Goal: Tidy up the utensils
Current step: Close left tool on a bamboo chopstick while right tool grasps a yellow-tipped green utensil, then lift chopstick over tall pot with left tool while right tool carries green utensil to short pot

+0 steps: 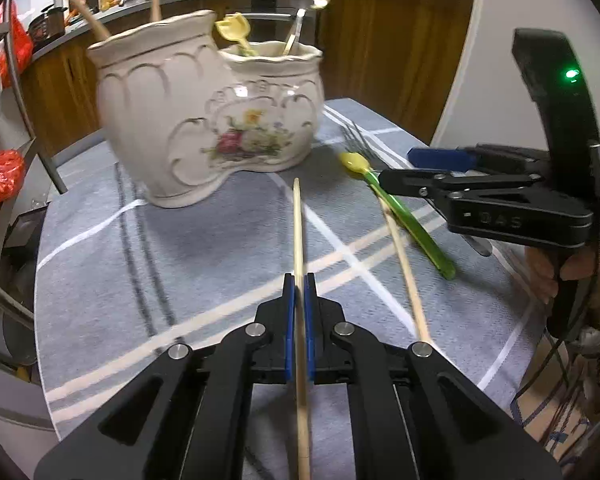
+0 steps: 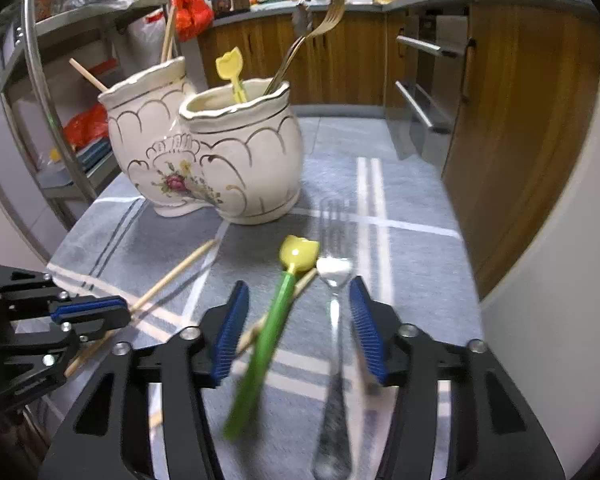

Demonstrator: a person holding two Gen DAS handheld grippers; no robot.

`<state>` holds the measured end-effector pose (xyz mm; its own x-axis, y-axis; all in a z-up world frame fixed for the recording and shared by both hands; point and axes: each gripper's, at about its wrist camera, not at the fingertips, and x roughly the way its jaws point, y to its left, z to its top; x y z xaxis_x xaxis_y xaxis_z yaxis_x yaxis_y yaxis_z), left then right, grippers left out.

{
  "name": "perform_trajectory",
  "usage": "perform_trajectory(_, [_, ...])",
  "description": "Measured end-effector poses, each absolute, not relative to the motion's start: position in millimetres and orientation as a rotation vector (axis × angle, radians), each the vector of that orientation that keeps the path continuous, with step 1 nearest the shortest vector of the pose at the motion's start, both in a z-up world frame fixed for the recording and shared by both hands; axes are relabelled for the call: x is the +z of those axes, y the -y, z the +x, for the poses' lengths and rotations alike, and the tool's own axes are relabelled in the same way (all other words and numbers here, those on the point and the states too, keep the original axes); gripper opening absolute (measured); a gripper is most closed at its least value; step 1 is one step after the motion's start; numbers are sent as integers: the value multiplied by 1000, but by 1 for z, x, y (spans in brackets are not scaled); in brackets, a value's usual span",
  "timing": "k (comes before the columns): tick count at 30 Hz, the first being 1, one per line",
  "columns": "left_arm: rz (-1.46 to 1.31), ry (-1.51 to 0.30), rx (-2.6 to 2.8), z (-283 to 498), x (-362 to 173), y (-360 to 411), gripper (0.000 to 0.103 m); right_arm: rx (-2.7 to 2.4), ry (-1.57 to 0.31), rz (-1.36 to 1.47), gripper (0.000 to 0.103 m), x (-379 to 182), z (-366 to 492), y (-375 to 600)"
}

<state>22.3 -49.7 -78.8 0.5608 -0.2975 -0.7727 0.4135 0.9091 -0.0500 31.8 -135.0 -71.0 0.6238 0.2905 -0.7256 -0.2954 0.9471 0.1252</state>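
- My left gripper [image 1: 299, 280] has its blue pads clamped together on a thin pale wooden chopstick [image 1: 297, 224], which runs straight out between them toward the holder.
- My right gripper [image 2: 298, 308] has its jaws partly apart, straddling two things on the cloth: a green-handled plastic spoon with a yellow tulip-shaped bowl [image 2: 274, 328] and a silver metal fork [image 2: 334, 320]. Neither pad presses on either one that I can see.
- A second wooden chopstick [image 1: 404, 264] lies just beside the green spoon, crossing under it.
- Beyond them stands the cream ceramic two-pot utensil holder with a floral motif [image 2: 236, 160] on the grey checked tablecloth [image 1: 180, 260]; chopsticks already stand in the taller pot, a matching spoon and forks in the lower.
- To do this well, I judge the right claw should centre on one handle only before pinching, or it may drag both.
- The left should lift its chopstick level, then tip it into the taller pot.
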Motion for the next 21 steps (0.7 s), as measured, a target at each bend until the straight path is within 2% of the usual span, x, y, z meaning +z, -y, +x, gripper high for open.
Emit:
perform_trajectory(4, [132,-878,-420,21,-77,45,4,333,-874,-12,28,-77,41,125])
perform_trajectory(10, [123,-874,-432,19,-75,43,4,304,-902,-47,17,-80,44,119])
perform_trajectory(15, [115,-869,-438,17,-73,38,4,311,-896,-35,10,-78,43,120])
perform_trajectory(21, [101,-849,-447,17,-68,34,4,330,-835,-21,10,-66,29,126])
